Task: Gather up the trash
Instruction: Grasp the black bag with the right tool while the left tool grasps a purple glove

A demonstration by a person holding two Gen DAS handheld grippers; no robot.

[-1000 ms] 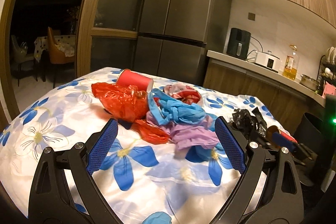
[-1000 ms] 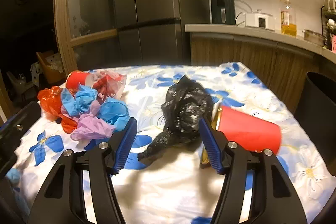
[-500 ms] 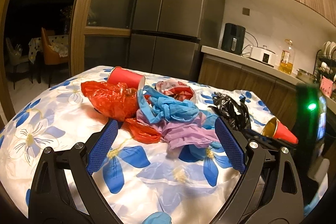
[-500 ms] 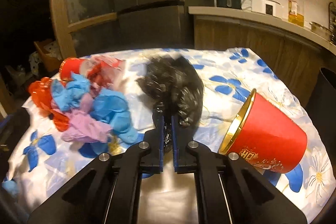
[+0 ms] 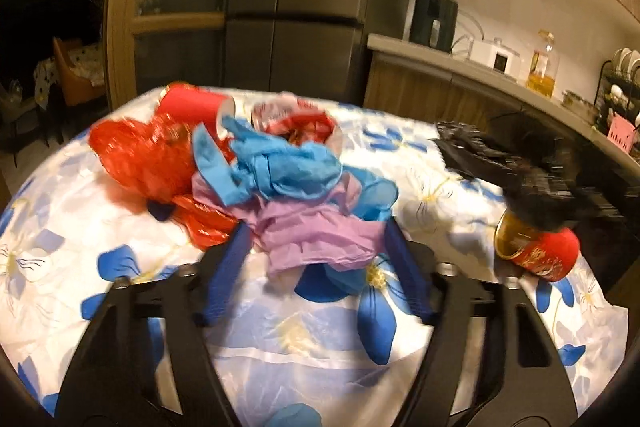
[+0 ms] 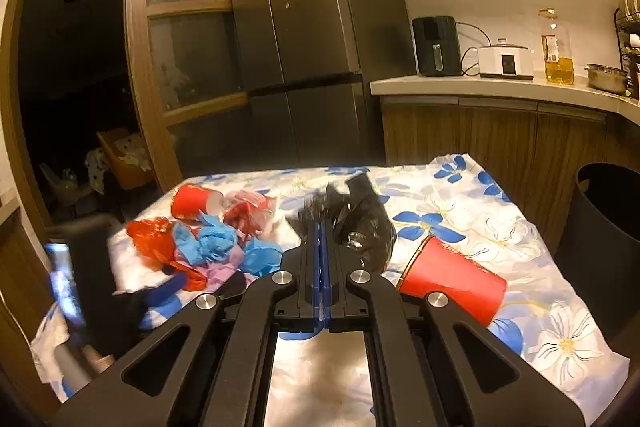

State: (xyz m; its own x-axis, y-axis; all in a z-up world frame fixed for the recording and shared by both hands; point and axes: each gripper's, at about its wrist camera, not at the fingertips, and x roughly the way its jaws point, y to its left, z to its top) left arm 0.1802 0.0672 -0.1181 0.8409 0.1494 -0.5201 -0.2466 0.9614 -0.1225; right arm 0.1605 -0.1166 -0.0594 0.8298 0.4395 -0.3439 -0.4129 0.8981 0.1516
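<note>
The black plastic bag (image 6: 362, 223) hangs crumpled from the right gripper (image 6: 319, 227), whose jaws are pressed together on its near edge, lifted above the flowered tablecloth (image 6: 520, 239); the gripper points slightly downward toward the fridge (image 6: 320, 27). Just right of it a red paper cup (image 6: 452, 281) lies on its side, mouth toward the far left. On the left, the left gripper (image 5: 316, 239) tilts down with jaws closing around a purple glove (image 5: 316, 235) at the near edge of the trash pile.
</note>
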